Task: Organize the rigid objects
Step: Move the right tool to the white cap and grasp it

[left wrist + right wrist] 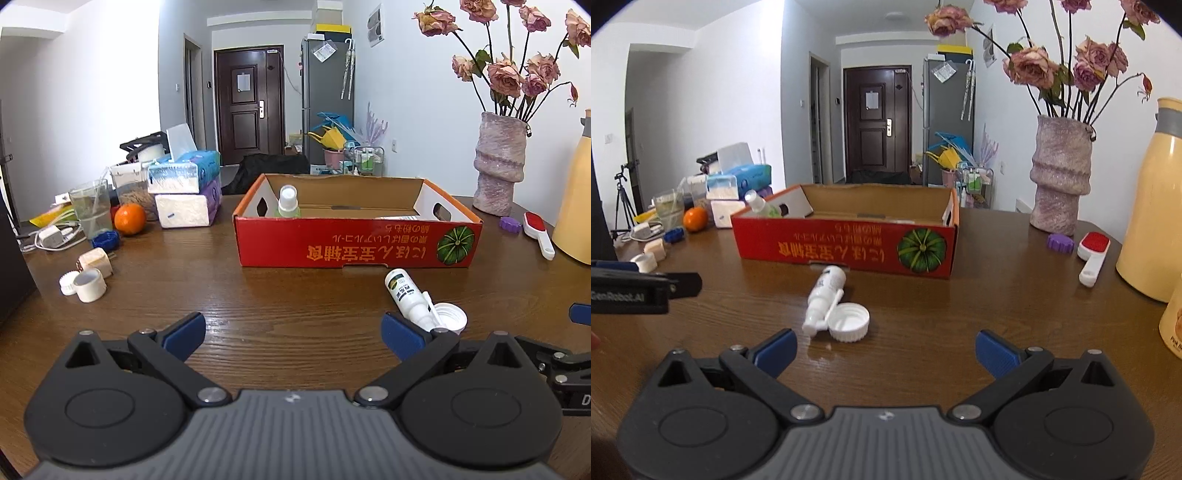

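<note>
A red cardboard box (354,242) (846,245) stands open on the wooden table, with a green spray bottle (287,203) (761,206) inside at its left end. A small white spray bottle (406,295) (823,295) lies on the table in front of the box, next to a white cap (452,315) (849,322). My left gripper (293,338) is open and empty, low over the table, with the white bottle just past its right finger. My right gripper (885,350) is open and empty, just short of the cap.
At the left are white caps (86,284), a blue cap (106,240), an orange (129,219), a glass (90,208) and tissue packs (186,195). At the right are a purple cap (1060,243), a red-and-white brush (1091,258), a flower vase (1060,173) and a yellow flask (1152,199).
</note>
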`<action>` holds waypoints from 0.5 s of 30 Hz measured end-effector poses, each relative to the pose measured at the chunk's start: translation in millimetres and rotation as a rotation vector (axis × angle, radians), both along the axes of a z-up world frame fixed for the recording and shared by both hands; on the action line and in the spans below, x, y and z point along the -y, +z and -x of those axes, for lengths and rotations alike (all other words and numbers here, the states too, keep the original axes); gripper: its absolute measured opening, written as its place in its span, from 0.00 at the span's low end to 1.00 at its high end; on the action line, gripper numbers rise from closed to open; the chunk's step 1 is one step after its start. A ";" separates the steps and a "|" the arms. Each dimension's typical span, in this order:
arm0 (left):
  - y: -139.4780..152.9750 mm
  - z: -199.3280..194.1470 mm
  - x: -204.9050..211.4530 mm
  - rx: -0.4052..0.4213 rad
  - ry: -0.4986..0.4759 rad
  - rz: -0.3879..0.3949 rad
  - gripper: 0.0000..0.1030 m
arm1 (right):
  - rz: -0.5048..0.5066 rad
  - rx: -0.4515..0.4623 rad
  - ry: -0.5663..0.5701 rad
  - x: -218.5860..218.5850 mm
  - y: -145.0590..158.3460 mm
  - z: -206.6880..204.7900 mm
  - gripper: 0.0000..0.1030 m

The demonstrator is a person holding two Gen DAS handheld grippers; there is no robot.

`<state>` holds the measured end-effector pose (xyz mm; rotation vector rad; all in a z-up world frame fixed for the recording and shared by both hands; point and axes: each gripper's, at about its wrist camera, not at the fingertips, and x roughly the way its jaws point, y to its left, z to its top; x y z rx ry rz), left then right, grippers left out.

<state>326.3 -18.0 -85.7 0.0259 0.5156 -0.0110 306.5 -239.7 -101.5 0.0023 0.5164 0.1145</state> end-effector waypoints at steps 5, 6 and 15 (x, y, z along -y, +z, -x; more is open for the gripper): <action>-4.2 -4.6 -5.6 -0.013 0.001 0.012 1.00 | 0.025 0.003 -0.014 -6.3 -2.8 -6.7 1.00; -4.2 -4.3 -6.7 -0.010 0.004 0.013 1.00 | 0.030 0.002 -0.011 -7.4 -3.3 -8.9 1.00; -7.4 -10.1 -21.2 -0.023 0.047 0.022 1.00 | 0.092 -0.074 -0.006 -16.6 -19.7 -44.3 0.98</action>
